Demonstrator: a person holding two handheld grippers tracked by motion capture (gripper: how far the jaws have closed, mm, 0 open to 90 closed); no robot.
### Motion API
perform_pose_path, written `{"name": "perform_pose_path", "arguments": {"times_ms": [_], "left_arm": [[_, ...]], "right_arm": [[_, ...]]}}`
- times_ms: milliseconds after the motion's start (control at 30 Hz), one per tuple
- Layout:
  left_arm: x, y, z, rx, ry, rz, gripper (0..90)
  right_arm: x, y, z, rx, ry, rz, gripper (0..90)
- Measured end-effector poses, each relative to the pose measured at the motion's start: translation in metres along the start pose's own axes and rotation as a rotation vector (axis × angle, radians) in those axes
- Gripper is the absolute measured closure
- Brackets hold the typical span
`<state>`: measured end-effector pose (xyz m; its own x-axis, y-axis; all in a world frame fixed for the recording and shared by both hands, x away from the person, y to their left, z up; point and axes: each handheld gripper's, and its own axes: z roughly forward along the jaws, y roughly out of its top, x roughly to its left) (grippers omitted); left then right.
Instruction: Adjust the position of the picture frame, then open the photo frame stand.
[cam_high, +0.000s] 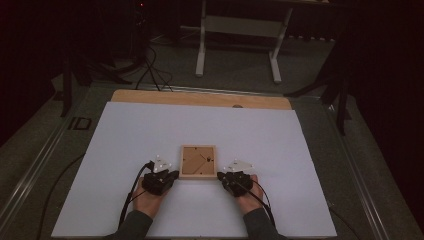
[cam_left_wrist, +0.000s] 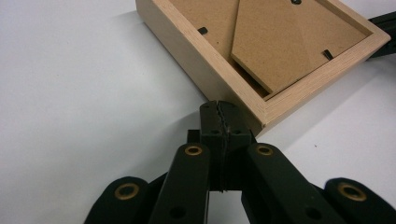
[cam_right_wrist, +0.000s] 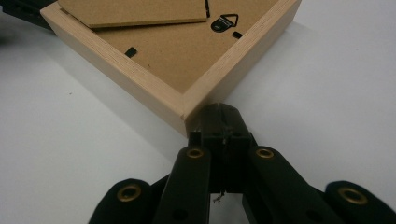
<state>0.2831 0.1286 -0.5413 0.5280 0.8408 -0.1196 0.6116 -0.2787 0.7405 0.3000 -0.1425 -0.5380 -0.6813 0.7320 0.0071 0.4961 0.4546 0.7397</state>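
Hiding the picture frame's (cam_high: 198, 161) near corners: left tongs (cam_left_wrist: 219, 112) and right tongs (cam_right_wrist: 222, 114), both pressed together.

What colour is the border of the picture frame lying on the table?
Pale, light-coloured wood; the picture frame border shows best in the right gripper view.

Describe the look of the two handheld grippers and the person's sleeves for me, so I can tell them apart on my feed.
Both match: the left gripper and right gripper are black, each topped by a pale grey three-cornered plate with small white dots. A black cable trails back from each. Up close, the black jaw links carry brass-coloured rivets. The sleeves are dark grey-green.
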Motion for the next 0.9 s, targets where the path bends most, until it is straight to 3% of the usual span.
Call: {"name": "perform_pose_path", "arguments": {"times_ms": [200,400,600,900], "left_arm": [[0.002,0.0,-0.001,0.001,0.002,-0.002,85.2],[0.006,0.001,-0.004,-0.023,0.012,-0.004,83.7],[0.006,0.003,-0.011,-0.066,0.012,0.009,82.2],[-0.003,0.012,-0.021,-0.102,-0.039,0.058,75.4]], "right_arm": [[-0.002,0.002,-0.003,-0.026,-0.029,-0.004,87.4],[-0.011,0.004,-0.014,-0.093,-0.05,0.015,86.3],[-0.01,0.005,-0.018,-0.126,-0.042,0.013,86.0],[-0.004,0.006,-0.017,-0.139,-0.001,-0.017,85.8]]}}
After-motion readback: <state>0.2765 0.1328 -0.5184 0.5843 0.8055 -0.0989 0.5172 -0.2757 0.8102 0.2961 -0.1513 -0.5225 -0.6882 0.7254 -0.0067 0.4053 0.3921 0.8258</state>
